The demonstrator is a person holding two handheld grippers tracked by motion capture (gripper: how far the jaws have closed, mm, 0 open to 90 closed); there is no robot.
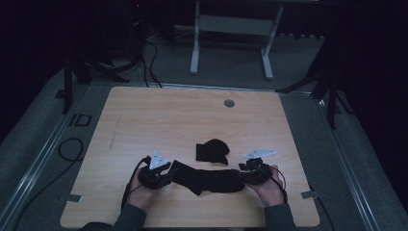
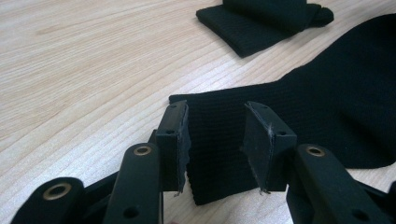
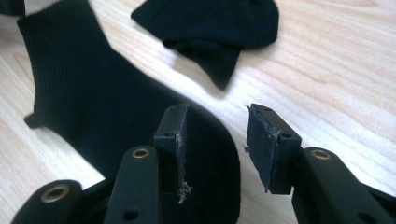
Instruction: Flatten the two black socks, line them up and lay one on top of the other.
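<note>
Black sock (image 1: 208, 180) lay flat on the wooden table (image 1: 144, 125), stretched out near its front edge. Left gripper (image 1: 166, 175) sat at the sock's left end, jaws apart, pads (image 2: 175, 140) not pressing; the cuff edge lay between them. Right gripper (image 1: 243, 174) sat at the sock's right end, jaws also spread, the toe under the left pad (image 3: 172, 140), nothing clamped. Folded sock (image 1: 212, 151) lay just behind the flat sock, apart from it. Round grommet (image 1: 229, 103) was well behind the sock.
</note>
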